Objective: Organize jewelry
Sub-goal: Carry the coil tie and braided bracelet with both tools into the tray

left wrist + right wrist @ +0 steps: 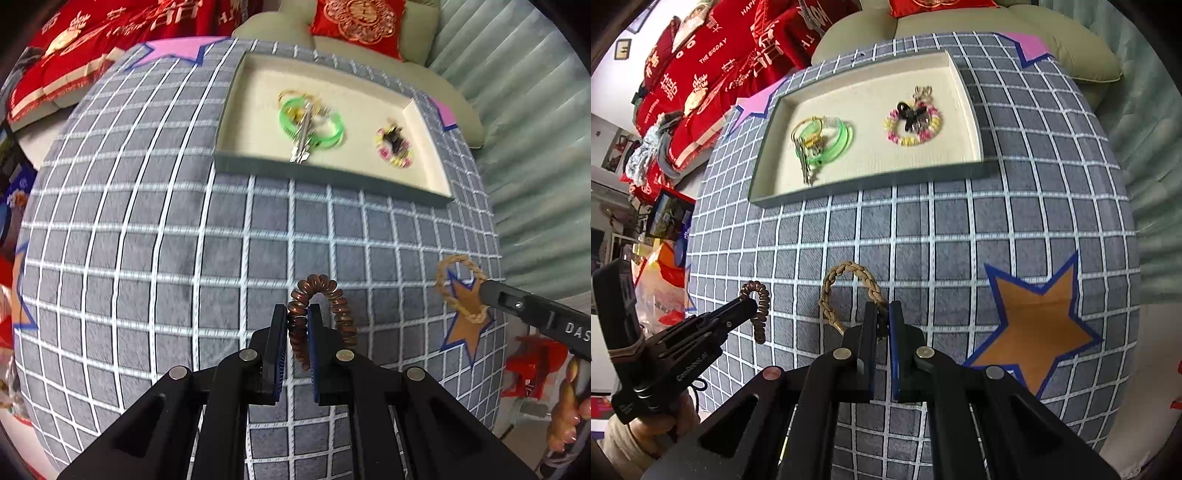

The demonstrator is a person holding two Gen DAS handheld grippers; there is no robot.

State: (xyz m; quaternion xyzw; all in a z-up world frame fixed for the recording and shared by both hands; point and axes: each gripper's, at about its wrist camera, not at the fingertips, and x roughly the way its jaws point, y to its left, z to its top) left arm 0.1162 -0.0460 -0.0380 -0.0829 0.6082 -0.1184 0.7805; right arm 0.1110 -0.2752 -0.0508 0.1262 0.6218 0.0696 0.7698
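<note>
On the grid-patterned grey surface (960,236), at its far side, I see a shallow tray (964,92) holding a green bangle (846,140) with keys (803,162) lying across it, and, apart from these toward the right, a beaded bracelet (912,129) with a dark bow at its middle. Nearer to me, my left gripper (297,314) pinches a brown spiral hair tie (334,291): one side of the coil is pressed between the pads, while the rest arches up over the fingertips and hangs down on the right. My right gripper (882,314) is pressed together on a tan braided cord loop (849,269), gripping it at the loop's right side, with the rest curving up and to the left. From the left wrist view, the same cord loop (454,284) appears at the tip of my right gripper (487,291), over an orange star (469,325) with a blue outline printed on the surface. Pink stars (1027,44) mark the far corners beside the tray. Beyond the surface lie red cushions (713,74) and a pale sofa (1071,48). A hand (565,413) shows at the lower right of the left wrist view.
</note>
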